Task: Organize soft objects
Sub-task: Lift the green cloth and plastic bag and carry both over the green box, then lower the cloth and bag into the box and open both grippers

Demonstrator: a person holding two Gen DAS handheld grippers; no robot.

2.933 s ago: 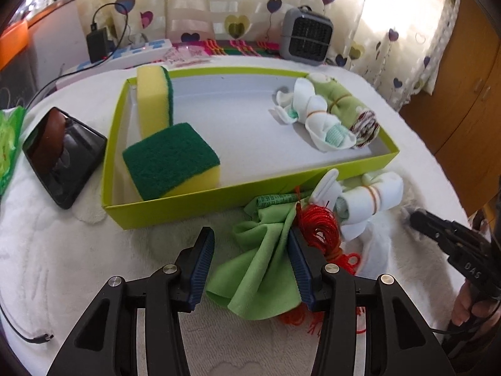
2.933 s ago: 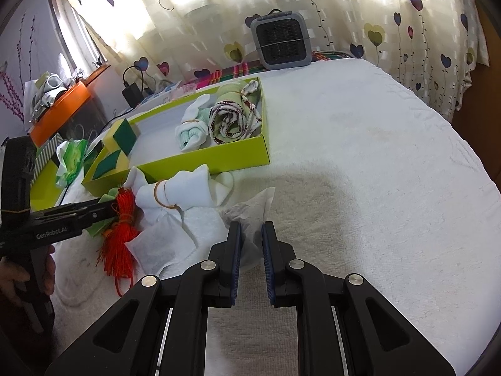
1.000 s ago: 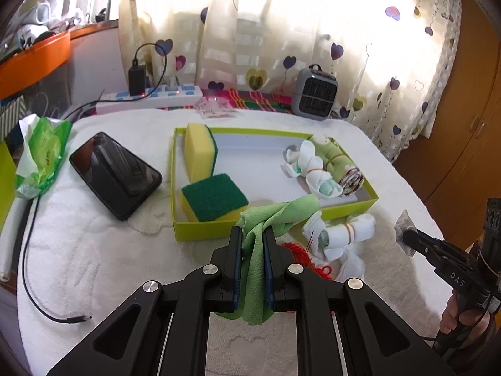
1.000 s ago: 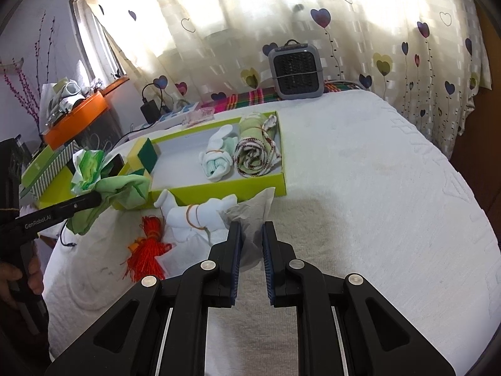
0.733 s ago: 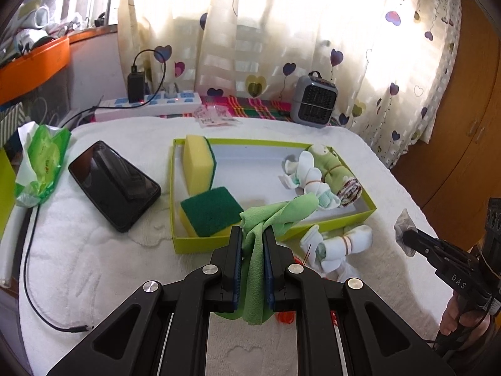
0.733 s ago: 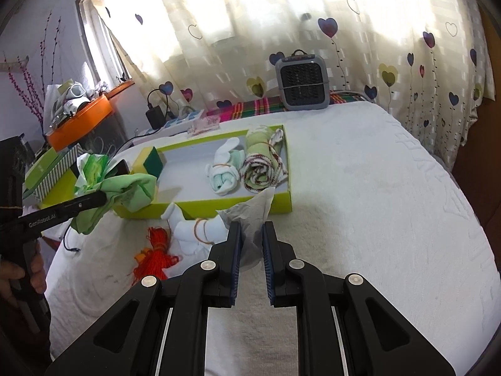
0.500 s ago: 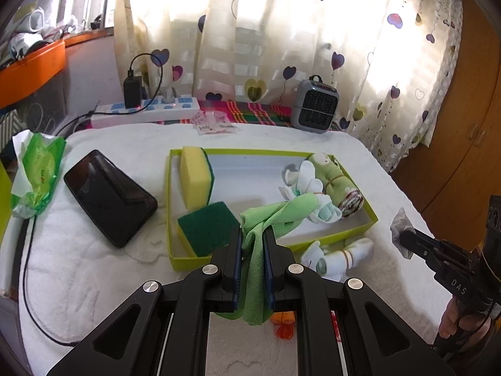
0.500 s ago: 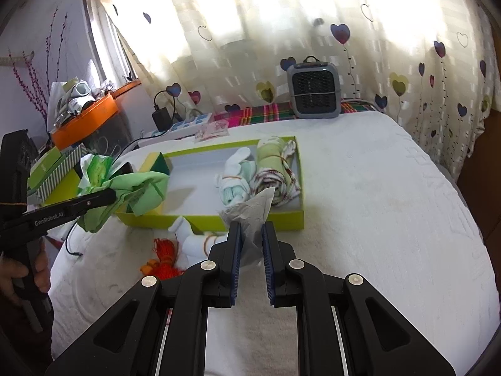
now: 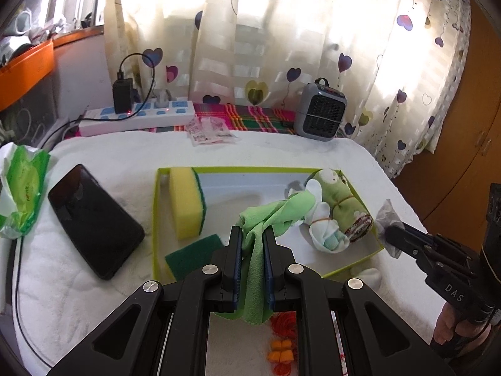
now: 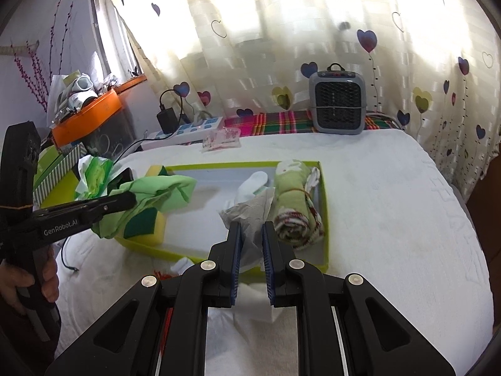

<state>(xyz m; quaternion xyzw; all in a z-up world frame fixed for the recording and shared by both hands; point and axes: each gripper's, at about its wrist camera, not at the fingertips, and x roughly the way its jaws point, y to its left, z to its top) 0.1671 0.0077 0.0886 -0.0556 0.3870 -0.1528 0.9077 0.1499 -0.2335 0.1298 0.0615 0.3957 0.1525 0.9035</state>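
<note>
Above the white-covered tabletop, the left gripper (image 9: pixel 252 244) clamps a green cloth (image 9: pixel 266 216) and the right gripper (image 10: pixel 251 239) pinches a grey tissue (image 10: pixel 250 211) over the green tray (image 9: pixel 155 219). Sponges (image 9: pixel 187 202) and rolled socks (image 9: pixel 328 235) are already inside; red yarn (image 9: pixel 283 324) still lies near the front edge.

place: likely home | cues: heart curtains (image 10: pixel 313 47); power strip (image 9: pixel 137 117); heater (image 10: pixel 336 106)

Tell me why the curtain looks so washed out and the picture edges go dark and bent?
In both wrist views, daylight behind the curtain blows it out to white glare. The fisheye lens bows the table edge and leaves black corners. In the left view, the near table looks slightly soft.
</note>
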